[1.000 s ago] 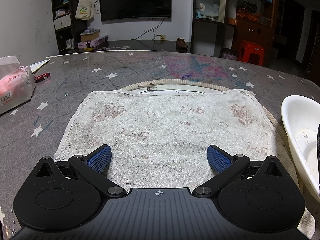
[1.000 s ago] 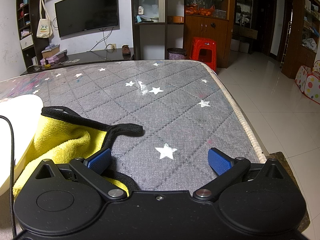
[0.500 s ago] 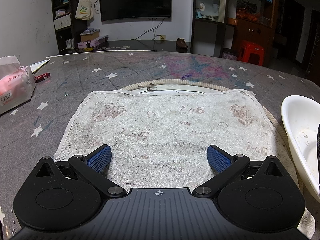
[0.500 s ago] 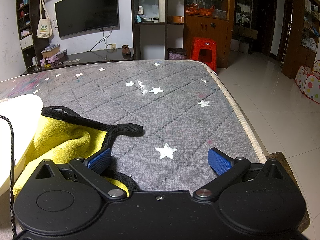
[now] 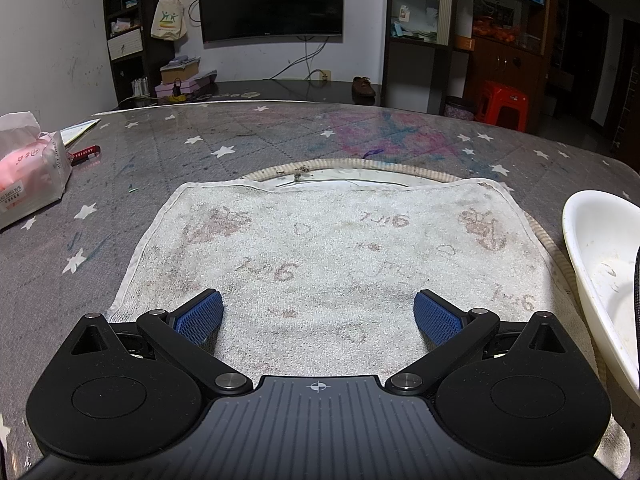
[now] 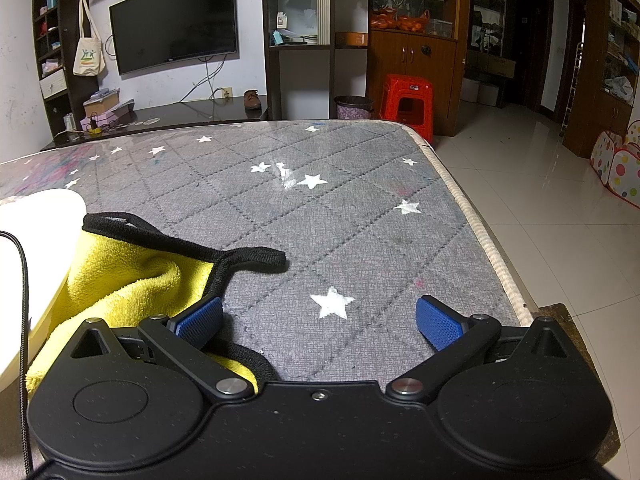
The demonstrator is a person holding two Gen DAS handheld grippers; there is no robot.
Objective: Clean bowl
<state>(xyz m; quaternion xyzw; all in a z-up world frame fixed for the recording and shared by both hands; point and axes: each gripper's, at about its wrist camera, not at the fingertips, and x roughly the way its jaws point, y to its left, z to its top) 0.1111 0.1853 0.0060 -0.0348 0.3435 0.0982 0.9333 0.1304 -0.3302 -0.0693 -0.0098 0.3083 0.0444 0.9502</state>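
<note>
Claws on both sides stand spread wide with nothing between their blue ribbed pads. The left claw sits low over a stained white terry towel that lies flat on the grey quilted star-printed surface; its two pads rest at or just above the towel's near edge, and whether they touch it cannot be told. Under the towel's far edge a round woven-rimmed mat shows as an arc.

The task's thing, a white plastic bowl, sits at the right edge of the left wrist view, just beside the towel, its inside showing faint smears and specks. A thin black cable crosses its near rim. In the right wrist view the same bowl appears only as a pale curved wall at the far left.

The right claw hovers low over bare surface near the right-hand edge, above a white printed star. Its left pad lies over the black hem of a yellow microfibre cloth with black binding, which is bunched against the bowl's outer wall; the pad is not closed on it.

At the far left of the left wrist view a pink-and-white soft pack of tissues lies on the surface, well apart from the towel, with a red pen just beyond it.
</note>
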